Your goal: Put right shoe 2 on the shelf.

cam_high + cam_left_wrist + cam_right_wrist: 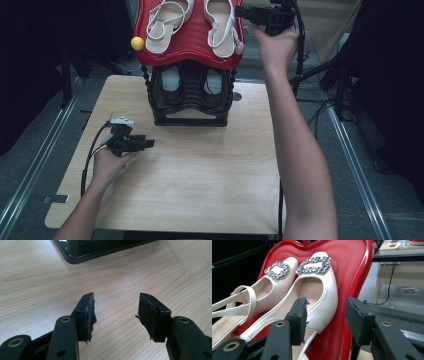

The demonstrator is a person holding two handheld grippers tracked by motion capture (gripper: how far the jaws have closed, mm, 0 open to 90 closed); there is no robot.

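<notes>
A pair of white slingback shoes with jewelled buckles lies on the red top tray (190,47) of a black shoe rack (190,102). My right gripper (239,12) is at the tray's right edge, beside the right shoe (220,27). In the right gripper view it (325,315) stands open, with that shoe's (322,295) side wall and the tray's rim (359,275) between its jaws; no pad presses on them. The other shoe (274,287) lies to its left. My left gripper (151,144) rests low over the table, open (116,312), with bare wood between its jaws.
Dark shoes (171,85) sit on the rack's lower shelf. A yellow ball (137,43) caps the tray's left corner. The rack's base (100,252) lies just ahead of the left gripper. Wooden table (200,175) in front; metal rails and cables on the floor beside it.
</notes>
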